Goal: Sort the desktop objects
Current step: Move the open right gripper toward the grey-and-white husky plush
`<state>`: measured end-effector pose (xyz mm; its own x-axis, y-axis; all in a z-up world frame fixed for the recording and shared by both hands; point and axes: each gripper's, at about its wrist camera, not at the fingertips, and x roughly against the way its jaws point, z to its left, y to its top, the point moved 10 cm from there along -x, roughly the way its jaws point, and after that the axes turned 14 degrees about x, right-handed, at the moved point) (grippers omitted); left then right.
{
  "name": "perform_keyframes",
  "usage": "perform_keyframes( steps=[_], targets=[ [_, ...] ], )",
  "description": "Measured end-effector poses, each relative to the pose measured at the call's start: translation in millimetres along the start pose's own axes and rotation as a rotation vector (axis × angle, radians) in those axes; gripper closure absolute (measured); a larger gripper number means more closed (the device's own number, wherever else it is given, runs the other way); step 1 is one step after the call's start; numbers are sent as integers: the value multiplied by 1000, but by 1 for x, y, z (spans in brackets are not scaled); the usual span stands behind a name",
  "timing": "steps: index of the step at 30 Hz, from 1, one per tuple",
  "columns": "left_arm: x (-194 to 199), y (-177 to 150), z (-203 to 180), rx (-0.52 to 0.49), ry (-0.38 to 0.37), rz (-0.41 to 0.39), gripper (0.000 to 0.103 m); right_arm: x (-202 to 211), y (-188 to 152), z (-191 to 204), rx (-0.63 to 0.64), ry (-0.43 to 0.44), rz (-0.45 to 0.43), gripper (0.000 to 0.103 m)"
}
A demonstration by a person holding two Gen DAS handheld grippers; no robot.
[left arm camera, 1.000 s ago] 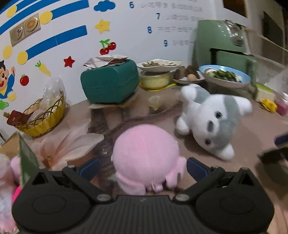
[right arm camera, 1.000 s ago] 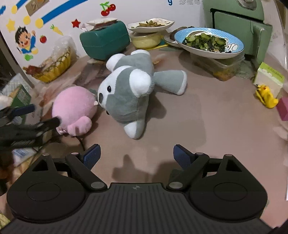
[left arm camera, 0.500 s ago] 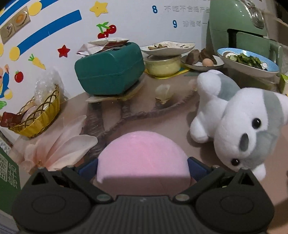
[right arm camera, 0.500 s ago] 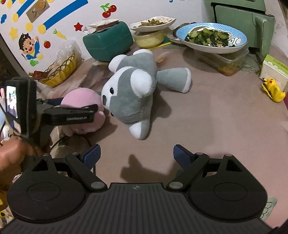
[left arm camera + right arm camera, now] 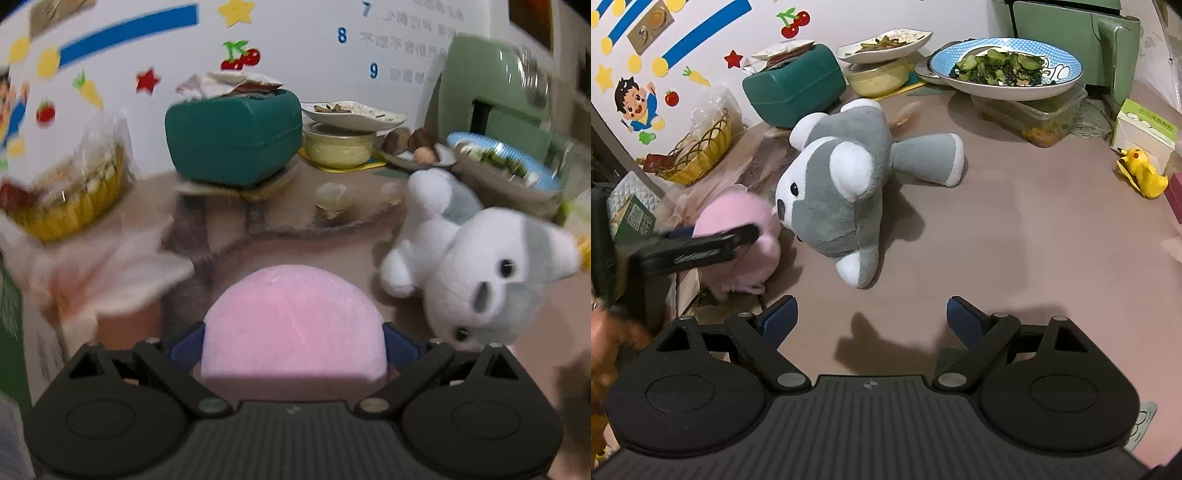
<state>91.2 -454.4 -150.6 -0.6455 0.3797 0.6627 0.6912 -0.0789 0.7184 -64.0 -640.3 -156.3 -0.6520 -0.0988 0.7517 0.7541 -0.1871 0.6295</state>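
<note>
Your left gripper [image 5: 293,341] has just been closing its jaws, and the pink plush toy [image 5: 293,325] now sits between them: both blue pads [image 5: 184,345] press against its sides, so you have it clamped. In the right wrist view the same pink toy [image 5: 742,236] lies at the left edge of the table [image 5: 1034,240], with one black finger of your left gripper across it.

Your right gripper [image 5: 870,319] hangs over bare tabletop with its jaws wide apart and nothing between them.

Just beyond the pink toy, and touching it at the snout, lies the grey and white plush dog [image 5: 842,192] on its side, one leg stretched out to the right. Well off to the right stands a small yellow figure [image 5: 1143,170] beside a white and green box [image 5: 1145,131].

Farther back, along the wall, you have a yellow wire basket [image 5: 701,155] on the left, then a teal box [image 5: 794,88] with papers on top, a yellowish bowl [image 5: 879,79] carrying a white dish, and a blue-rimmed plate of greens [image 5: 1006,70] resting on a clear container. A pale green appliance [image 5: 1071,40] stands in the far right corner.
</note>
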Motion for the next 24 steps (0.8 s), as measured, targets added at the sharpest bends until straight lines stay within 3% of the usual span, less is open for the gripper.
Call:
perform_keyframes(
  steps=[4, 9, 16, 24],
  targets=[
    [31, -15, 1, 12, -71, 11, 5, -2, -2, -2, -13, -1, 8, 0],
    [74, -40, -3, -50, -124, 33, 4, -5, -6, 2, 6, -2, 21, 0],
    [103, -72, 4, -160, -115, 4, 3, -9, -8, 9, 30, 10, 20, 0],
    [94, -90, 13, -156, -70, 40, 0, -8, -5, 18, 66, 27, 9, 0]
  ],
)
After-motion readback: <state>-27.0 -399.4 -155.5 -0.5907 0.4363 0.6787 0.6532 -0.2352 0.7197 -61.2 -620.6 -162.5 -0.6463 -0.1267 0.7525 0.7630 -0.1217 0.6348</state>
